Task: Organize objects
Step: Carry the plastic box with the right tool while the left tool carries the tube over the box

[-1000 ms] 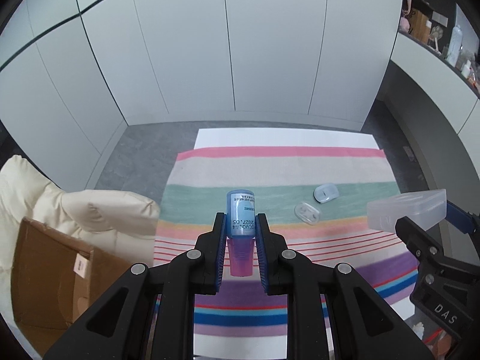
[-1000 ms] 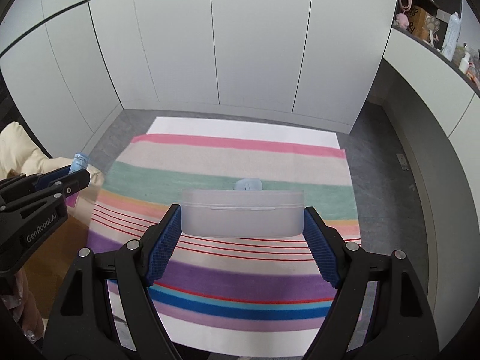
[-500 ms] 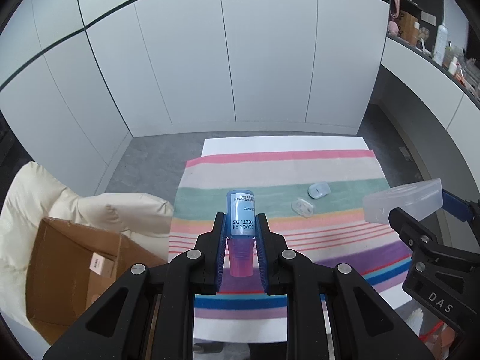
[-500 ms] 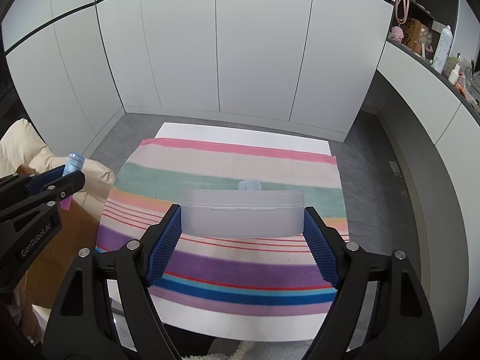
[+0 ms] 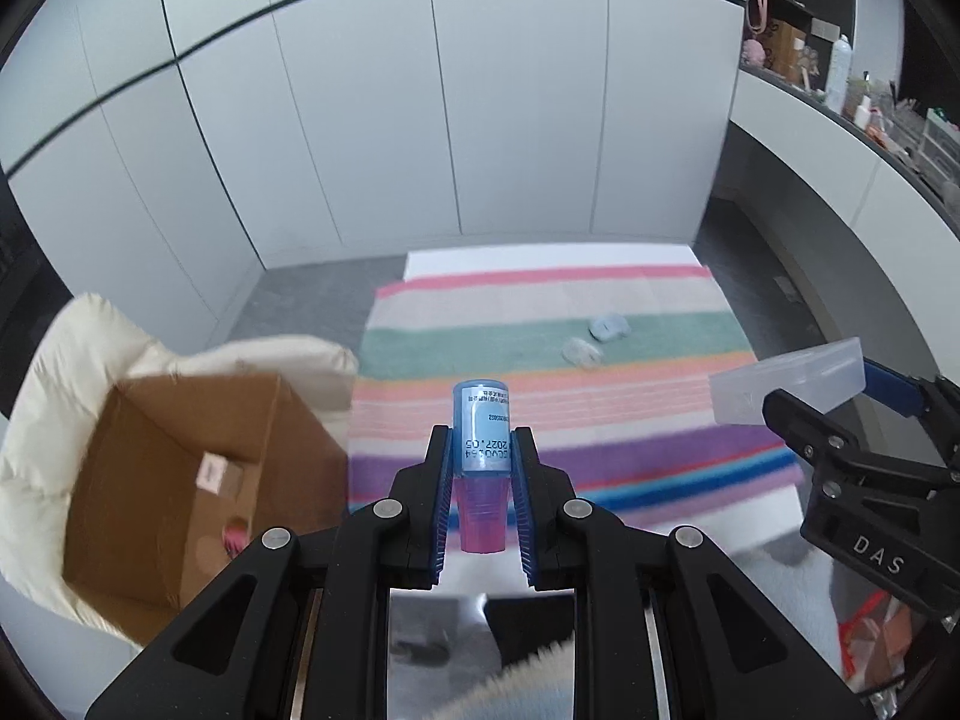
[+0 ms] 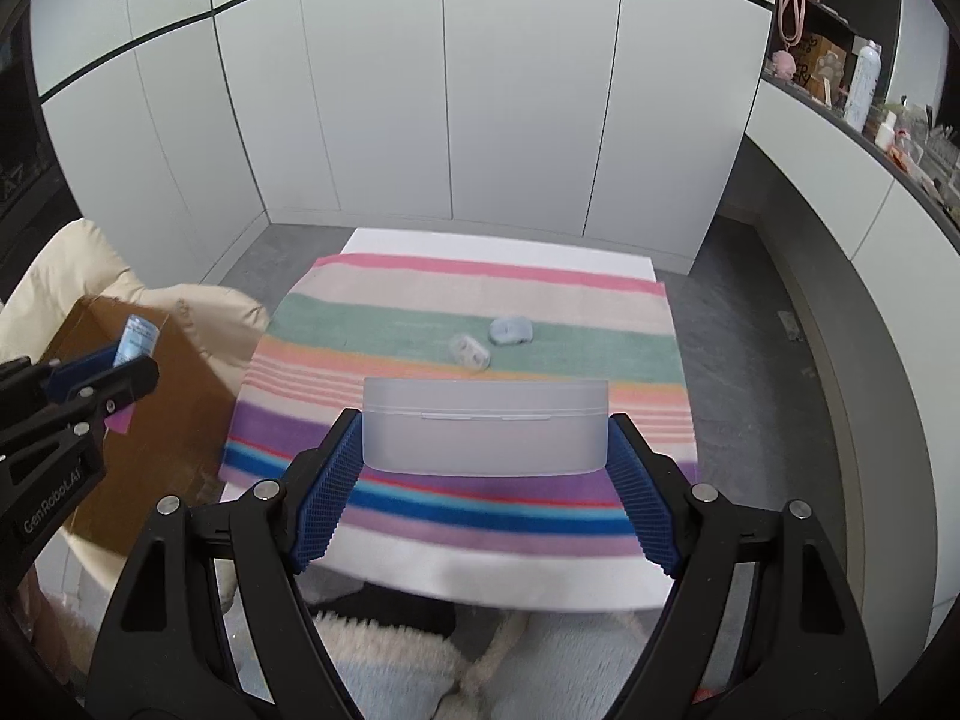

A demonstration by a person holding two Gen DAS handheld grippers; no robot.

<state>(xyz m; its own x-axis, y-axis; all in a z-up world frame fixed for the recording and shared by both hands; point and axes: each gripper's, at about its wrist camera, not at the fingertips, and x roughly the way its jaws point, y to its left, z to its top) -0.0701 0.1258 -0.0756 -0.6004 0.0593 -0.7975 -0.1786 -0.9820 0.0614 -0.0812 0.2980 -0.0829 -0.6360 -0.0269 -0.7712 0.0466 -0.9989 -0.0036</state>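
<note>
My left gripper (image 5: 481,450) is shut on a small blue bottle (image 5: 480,427) with a pink cap, its printed end pointing away from me. It hangs in the air near the table's left front. My right gripper (image 6: 485,435) is shut on a frosted plastic box (image 6: 485,426) with its lid closed, gripped at both short ends. In the left wrist view the same box (image 5: 787,381) shows at the right. Two small pale plastic pieces (image 6: 470,350) (image 6: 510,330) lie on the striped cloth (image 6: 384,333) beyond the box.
An open cardboard box (image 5: 180,480) sits on a cream cushioned chair (image 5: 78,354) left of the table. White cabinet doors (image 6: 480,120) stand behind the table. A shelf with bottles (image 6: 864,90) runs along the right wall. A fluffy rug (image 6: 384,660) lies below.
Both grippers have pulled back and risen from the table with their loads. The table looks smaller and farther, and the cardboard box has come fuller into the left wrist view.
</note>
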